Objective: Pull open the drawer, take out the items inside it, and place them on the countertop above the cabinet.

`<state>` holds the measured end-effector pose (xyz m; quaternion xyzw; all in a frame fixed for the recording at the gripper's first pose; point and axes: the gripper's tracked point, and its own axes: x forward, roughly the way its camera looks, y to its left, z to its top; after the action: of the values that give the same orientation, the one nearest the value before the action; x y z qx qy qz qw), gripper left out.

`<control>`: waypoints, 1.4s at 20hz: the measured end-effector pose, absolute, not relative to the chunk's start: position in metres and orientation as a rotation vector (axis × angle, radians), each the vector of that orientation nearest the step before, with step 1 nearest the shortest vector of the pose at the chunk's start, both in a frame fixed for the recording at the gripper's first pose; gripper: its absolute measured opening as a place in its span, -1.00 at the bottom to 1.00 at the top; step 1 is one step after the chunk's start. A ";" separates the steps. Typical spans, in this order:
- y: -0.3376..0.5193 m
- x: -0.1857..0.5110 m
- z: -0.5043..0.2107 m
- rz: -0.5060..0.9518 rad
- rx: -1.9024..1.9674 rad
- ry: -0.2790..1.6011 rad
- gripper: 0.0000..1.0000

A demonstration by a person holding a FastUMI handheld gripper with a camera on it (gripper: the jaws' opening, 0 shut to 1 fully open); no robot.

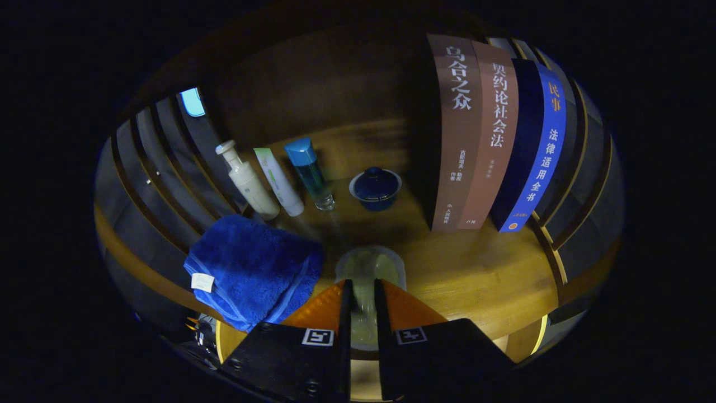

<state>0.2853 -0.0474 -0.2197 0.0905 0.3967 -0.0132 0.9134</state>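
While the gripper (363, 291) hovered over the wooden countertop (481, 274), its fingers were clamped on a pale green object (366, 268), with a folded blue towel (254, 268) just beside them.

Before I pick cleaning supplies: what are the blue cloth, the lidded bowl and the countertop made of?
Blue cloth: looks like fluffy terry, with a sewn tag. Lidded bowl: probably glazed ceramic, dark blue and glossy. Countertop: seemingly varnished wood, grainy sheen. The tongs grip a pale object.
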 end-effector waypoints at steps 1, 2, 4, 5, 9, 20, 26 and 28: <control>-0.046 0.285 -0.219 -0.027 0.197 0.808 -0.33; -0.048 0.285 -0.217 -0.031 0.201 0.798 -0.18; -0.047 0.281 -0.210 -0.030 0.194 0.790 0.63; -0.049 0.280 -0.209 -0.031 0.191 0.777 1.00; -0.045 0.254 -0.184 -0.029 0.190 0.688 0.99; -0.019 0.050 -0.129 -0.032 0.142 0.224 0.98; -0.007 -0.038 -0.183 -0.041 0.105 0.159 0.98; -0.004 -0.050 -0.213 -0.052 0.113 0.191 0.97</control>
<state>-0.0504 -0.0042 -0.2130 0.0562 0.0955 -0.0259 0.9935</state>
